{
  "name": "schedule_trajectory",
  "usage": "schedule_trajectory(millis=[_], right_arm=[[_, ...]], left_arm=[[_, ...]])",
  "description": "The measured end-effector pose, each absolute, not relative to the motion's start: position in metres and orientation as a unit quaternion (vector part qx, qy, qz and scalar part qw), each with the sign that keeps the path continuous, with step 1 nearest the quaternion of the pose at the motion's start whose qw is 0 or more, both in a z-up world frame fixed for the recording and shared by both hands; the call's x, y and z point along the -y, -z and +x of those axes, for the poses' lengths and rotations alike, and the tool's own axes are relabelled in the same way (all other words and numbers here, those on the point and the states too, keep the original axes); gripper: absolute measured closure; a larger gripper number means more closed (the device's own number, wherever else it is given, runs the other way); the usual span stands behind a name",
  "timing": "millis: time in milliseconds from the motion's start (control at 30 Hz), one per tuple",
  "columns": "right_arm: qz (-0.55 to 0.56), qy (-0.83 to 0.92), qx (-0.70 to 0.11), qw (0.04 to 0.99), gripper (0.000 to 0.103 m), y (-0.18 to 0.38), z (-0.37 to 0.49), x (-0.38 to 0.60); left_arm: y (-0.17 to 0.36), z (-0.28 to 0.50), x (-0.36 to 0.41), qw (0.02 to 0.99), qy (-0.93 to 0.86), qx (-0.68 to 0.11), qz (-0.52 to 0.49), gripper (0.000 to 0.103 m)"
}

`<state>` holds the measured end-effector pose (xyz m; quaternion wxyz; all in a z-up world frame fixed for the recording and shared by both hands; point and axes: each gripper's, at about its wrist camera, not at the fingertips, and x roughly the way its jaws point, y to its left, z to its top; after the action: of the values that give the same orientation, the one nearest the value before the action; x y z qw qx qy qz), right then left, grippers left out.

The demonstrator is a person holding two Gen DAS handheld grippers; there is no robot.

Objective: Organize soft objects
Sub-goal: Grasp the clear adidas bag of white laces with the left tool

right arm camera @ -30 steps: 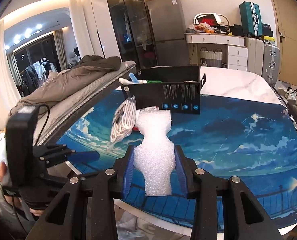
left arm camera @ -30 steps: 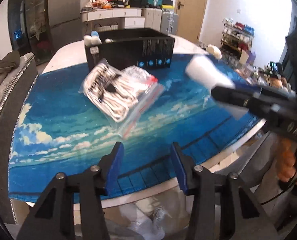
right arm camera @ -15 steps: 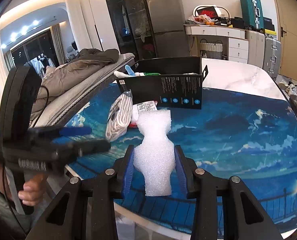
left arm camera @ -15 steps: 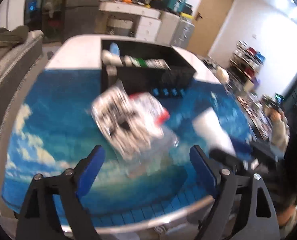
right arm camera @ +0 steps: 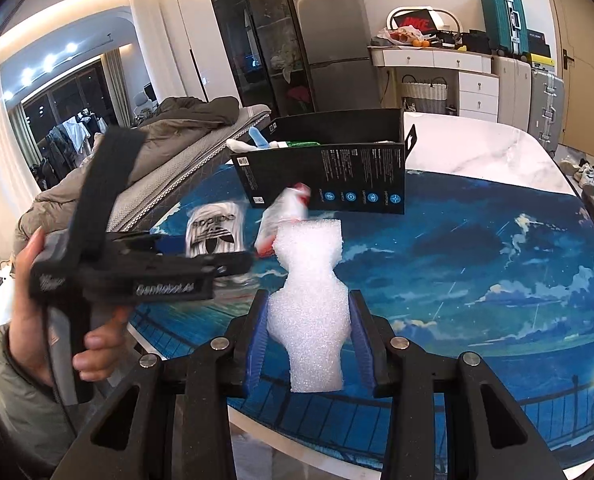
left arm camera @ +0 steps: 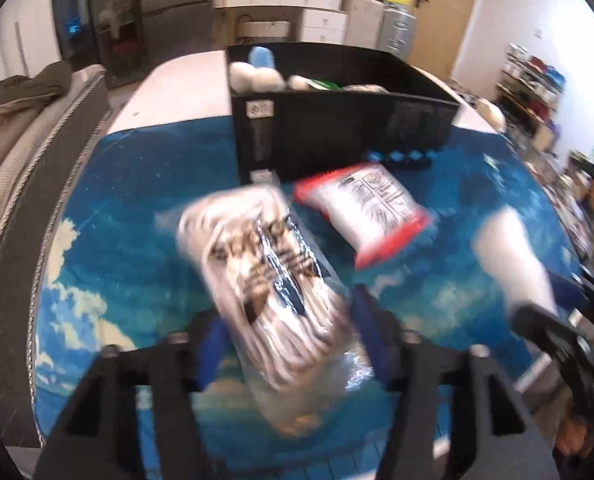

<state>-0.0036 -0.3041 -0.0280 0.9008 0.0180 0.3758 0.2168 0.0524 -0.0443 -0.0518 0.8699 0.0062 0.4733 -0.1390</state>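
My left gripper [left arm camera: 287, 344] has its blue pads on either side of a clear bag of white and black socks [left arm camera: 265, 276], closed against its near end on the blue mat; the bag also shows in the right wrist view [right arm camera: 215, 232]. My right gripper [right arm camera: 307, 340] is shut on a white foam piece [right arm camera: 309, 300], held above the mat's near edge; the foam also shows in the left wrist view [left arm camera: 513, 256]. A red-edged bag of white stuff [left arm camera: 365, 216] lies just in front of the black box [left arm camera: 337, 136], which holds several soft items.
The blue sky-print mat [right arm camera: 477, 260] covers a white marble table [right arm camera: 477, 152]. A couch with a grey-brown coat [right arm camera: 97, 184] stands to the left of the table. Cabinets, suitcases and a fridge stand behind.
My left gripper moved forward and down over the sock bag and its jaws closed from wide open onto it. My right gripper kept the foam piece nearly still.
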Motion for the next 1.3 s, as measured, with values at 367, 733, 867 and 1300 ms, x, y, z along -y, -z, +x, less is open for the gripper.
schedule_trajectory(millis=[367, 733, 867, 1300], right_arm=[[-0.014, -0.208, -0.421, 0.883, 0.065, 0.043, 0.000, 0.291], [-0.028, -0.201, -0.437, 0.876, 0.063, 0.056, 0.007, 0.284], [-0.032, -0.201, -0.438, 0.876, 0.063, 0.056, 0.007, 0.282], [-0.022, -0.202, -0.435, 0.877, 0.066, 0.052, 0.005, 0.283]], left_arm=[[0.048, 0.012, 0.040, 0.848, 0.180, -0.496, 0.039, 0.031], [0.052, 0.018, 0.044, 0.860, 0.165, -0.482, 0.045, 0.041], [0.050, 0.019, 0.047, 0.861, 0.180, -0.473, 0.042, 0.065], [0.044, 0.013, 0.047, 0.866, 0.189, -0.461, 0.043, 0.076]])
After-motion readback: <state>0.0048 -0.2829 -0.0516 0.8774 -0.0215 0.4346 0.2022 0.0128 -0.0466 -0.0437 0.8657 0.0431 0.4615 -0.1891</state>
